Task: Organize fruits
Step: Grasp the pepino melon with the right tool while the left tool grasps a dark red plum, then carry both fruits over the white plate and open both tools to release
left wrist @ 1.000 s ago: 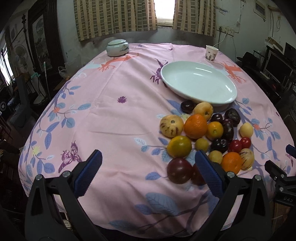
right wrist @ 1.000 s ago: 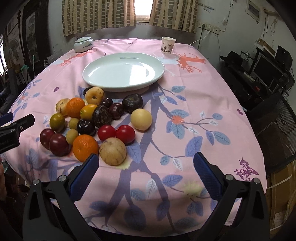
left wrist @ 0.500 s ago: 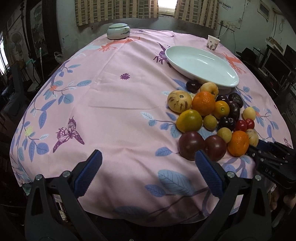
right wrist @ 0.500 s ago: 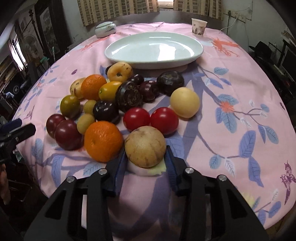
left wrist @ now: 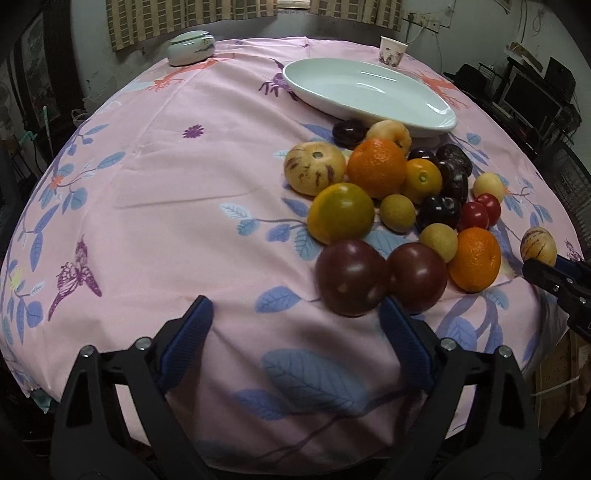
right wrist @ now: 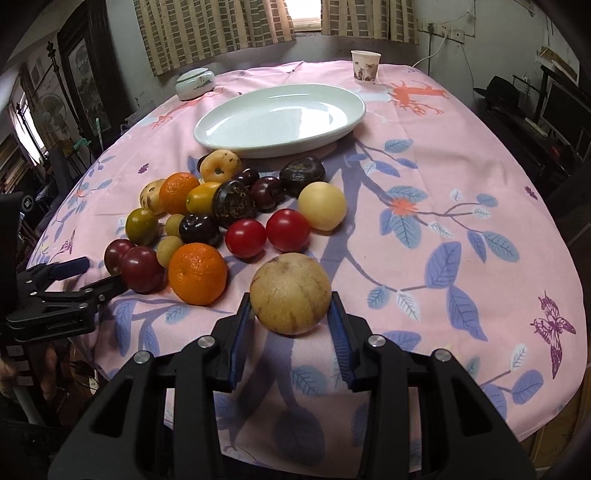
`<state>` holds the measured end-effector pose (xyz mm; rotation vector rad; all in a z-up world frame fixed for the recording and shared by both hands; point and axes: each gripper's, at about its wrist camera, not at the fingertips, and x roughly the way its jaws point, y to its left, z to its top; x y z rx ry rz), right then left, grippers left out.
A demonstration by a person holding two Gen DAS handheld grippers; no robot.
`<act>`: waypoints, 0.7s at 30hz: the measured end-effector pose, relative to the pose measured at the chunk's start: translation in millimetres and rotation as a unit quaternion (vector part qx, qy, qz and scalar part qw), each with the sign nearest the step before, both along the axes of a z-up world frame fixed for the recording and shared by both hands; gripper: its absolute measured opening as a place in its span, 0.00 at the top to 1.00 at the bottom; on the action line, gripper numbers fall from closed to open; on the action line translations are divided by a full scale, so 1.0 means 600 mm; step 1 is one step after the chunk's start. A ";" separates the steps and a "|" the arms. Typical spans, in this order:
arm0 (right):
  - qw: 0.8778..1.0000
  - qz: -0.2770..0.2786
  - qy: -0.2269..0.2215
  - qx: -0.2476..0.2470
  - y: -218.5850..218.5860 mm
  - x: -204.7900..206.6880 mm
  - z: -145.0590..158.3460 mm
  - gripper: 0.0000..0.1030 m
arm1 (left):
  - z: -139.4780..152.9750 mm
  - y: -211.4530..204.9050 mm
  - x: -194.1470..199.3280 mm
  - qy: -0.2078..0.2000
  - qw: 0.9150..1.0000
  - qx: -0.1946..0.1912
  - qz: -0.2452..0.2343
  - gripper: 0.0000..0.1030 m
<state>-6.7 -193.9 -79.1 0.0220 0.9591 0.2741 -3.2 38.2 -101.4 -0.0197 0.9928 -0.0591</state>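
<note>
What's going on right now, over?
Right gripper shut on striped tan melon. Left gripper open, closing in beside dark plum. White platter empty, path clear.

mixed fruits clustered on pink cloth before empty white plate, tan melon apart

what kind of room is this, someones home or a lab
Most likely a lived-in home, a dining or living room: a round table under a pink floral tablecloth, checked brown curtains over a window, and a dark desk with monitors at the right wall.

Two downward wrist views, shared fruit pile
</note>
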 end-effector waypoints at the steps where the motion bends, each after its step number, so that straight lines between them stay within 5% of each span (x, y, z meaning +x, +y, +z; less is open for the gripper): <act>1: 1.000 0.002 0.001 0.002 0.001 -0.001 -0.001 0.61 | -0.001 -0.001 0.004 -0.006 1.000 -0.007 -0.001 0.14; 6: 1.000 0.007 0.002 0.005 0.004 -0.004 -0.001 0.61 | 0.003 -0.017 0.017 -0.018 0.998 -0.045 -0.040 0.61; 21: 0.999 0.031 -0.020 0.018 0.013 0.040 0.033 0.61 | 0.098 -0.004 0.020 -0.056 0.996 -0.061 -0.045 0.62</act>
